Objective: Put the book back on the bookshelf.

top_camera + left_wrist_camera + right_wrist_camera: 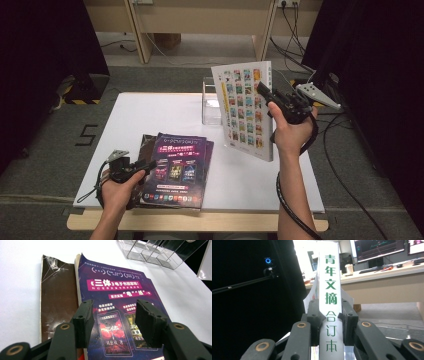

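Observation:
A thick white book (245, 107) with rows of small cover pictures stands upright above the table's right half, lifted off it. My right gripper (267, 97) is shut on its spine edge; the right gripper view shows both pads pressed on the white spine (330, 285) with green characters. A purple-covered book (176, 167) lies flat at the front left, on top of a brown book (57, 300). My left gripper (145, 166) rests at the purple book's left edge, open; in the left gripper view its jaws hover over the purple cover (115, 287) with nothing clamped.
A clear acrylic divided rack (212, 102) stands at the table's back centre, behind the lifted book; it is the clear rack (160, 252) in the left gripper view. The white tabletop (150, 112) has bare room at back left. Cables trail down the right side.

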